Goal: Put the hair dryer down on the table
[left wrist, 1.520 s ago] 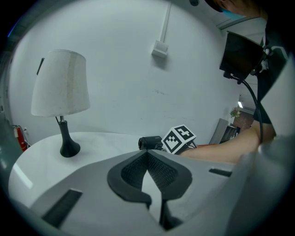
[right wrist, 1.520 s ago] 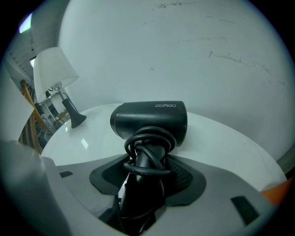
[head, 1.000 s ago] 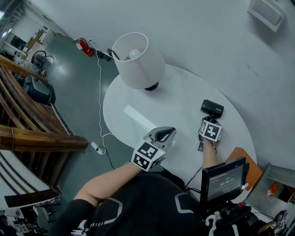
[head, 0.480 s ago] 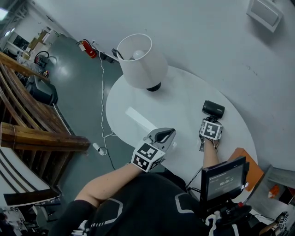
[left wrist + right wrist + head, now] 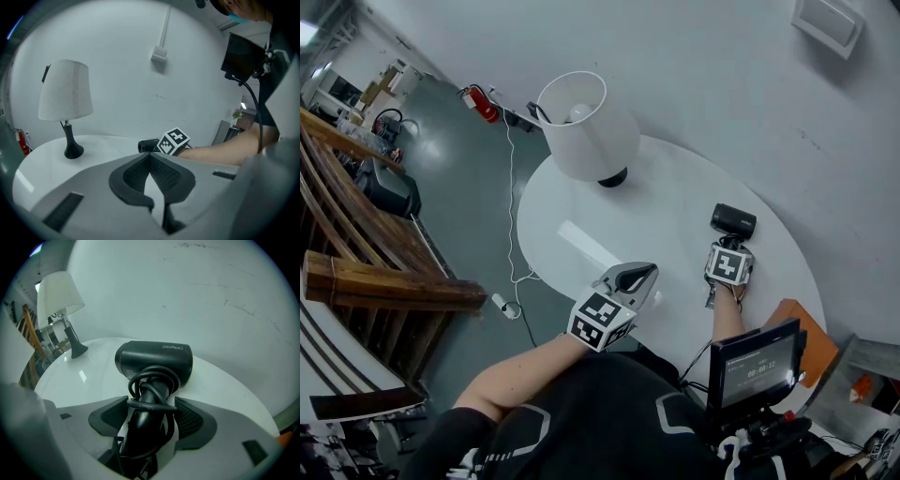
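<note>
A black hair dryer (image 5: pixel 733 220) lies on the round white table (image 5: pixel 656 211) near its far right edge, its cord wound round the handle (image 5: pixel 149 413). My right gripper (image 5: pixel 728 244) is right behind it, and its jaws are opening with the handle between them. The pads (image 5: pixel 190 420) stand a little off the handle, though the cord loop comes close to the right one. In the right gripper view the dryer's barrel (image 5: pixel 154 359) points left. My left gripper (image 5: pixel 647 272) hovers over the table's near edge, shut and empty, with its pads (image 5: pixel 161 171) meeting at the tip.
A white-shaded lamp (image 5: pixel 586 127) on a black base stands at the table's far left. A red fire extinguisher (image 5: pixel 478 101) and a white cable lie on the floor to the left, by wooden beams (image 5: pixel 384 286). A small monitor (image 5: pixel 752 366) and an orange object (image 5: pixel 806 342) are at lower right.
The head view has shifted slightly. Both grippers and the hair dryer keep their places on the table.
</note>
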